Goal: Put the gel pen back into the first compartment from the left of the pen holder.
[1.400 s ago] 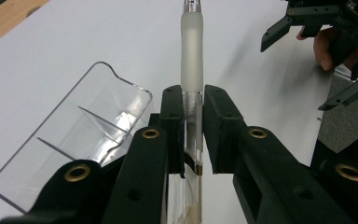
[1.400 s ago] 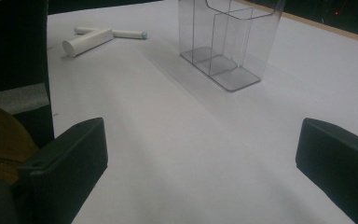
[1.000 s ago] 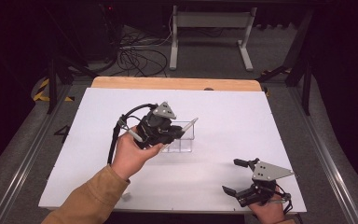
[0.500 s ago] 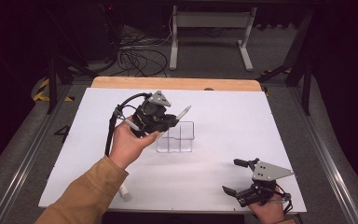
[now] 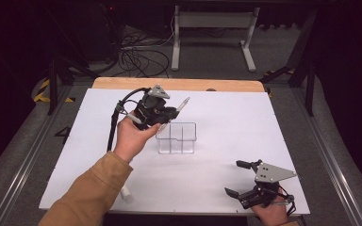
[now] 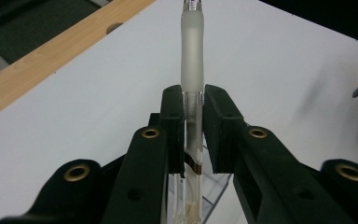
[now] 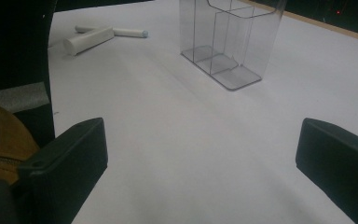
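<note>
We see the white table (image 5: 226,188) evenly lit from above, while its surroundings fall into near darkness. Shadows are soft. The left gripper view is sharp on the jaws and blurred at the far table edge.

High view above the near edge facing forward and down over the desk (image 5: 226,113), gripper views close and low, all sharing the clear organizer (image 5: 176,138).
</note>
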`<state>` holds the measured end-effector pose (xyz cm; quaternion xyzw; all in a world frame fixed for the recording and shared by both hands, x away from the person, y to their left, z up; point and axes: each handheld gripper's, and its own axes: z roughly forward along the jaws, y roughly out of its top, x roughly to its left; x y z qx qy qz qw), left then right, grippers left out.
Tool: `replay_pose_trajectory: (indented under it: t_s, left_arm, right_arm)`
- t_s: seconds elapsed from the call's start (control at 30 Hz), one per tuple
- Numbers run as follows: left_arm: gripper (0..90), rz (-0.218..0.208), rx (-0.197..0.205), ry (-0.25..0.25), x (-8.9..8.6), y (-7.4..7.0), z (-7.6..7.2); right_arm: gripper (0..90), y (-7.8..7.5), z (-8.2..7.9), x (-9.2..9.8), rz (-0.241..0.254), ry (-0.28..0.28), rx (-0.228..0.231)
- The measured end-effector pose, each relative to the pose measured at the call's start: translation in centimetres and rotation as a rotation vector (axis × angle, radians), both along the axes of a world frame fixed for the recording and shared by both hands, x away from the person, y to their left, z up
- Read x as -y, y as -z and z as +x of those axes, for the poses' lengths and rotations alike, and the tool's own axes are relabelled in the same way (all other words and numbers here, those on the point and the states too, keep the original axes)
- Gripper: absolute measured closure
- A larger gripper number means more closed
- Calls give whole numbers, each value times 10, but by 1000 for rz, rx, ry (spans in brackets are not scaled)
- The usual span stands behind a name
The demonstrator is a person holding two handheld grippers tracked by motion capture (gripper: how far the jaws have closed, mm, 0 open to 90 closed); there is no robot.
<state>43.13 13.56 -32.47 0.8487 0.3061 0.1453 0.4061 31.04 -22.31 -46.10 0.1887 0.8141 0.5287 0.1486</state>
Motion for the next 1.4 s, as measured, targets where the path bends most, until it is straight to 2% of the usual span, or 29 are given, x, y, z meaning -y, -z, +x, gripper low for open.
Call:
replay_pose_trajectory:
  t_s: [0.33,0.5,0.57,0.9,0.97,1.0,1.07,1.2,1.4]
  left_arm:
    - [787,-45,-15,-16,-3,8,10]
    - [785,-36,18,-31,-5,16,10]
    - [785,-33,5,-29,-5,20,10]
    - [783,-14,11,-41,-6,27,9]
    - [779,-21,9,-40,-7,27,9]
    - [746,-29,8,-32,-7,26,9]
    - [575,-51,14,-37,-8,24,6]
    - [375,-46,65,-63,-11,15,-5]
    - [282,-37,96,-67,-23,4,-24]
  right_arm:
    - [27,0,0,0,3,-2,-1]
    - [27,0,0,0,2,-2,-1]
    - [27,0,0,0,2,-3,0]
    - [27,0,0,0,-1,-4,-4]
    - [27,0,0,0,1,-5,-5]
    - [27,0,0,0,1,-5,-5]
    - [27,0,0,0,1,-5,-4]
    - [27,0,0,0,1,-5,-5]
    - [27,0,0,-1,2,-5,-5]
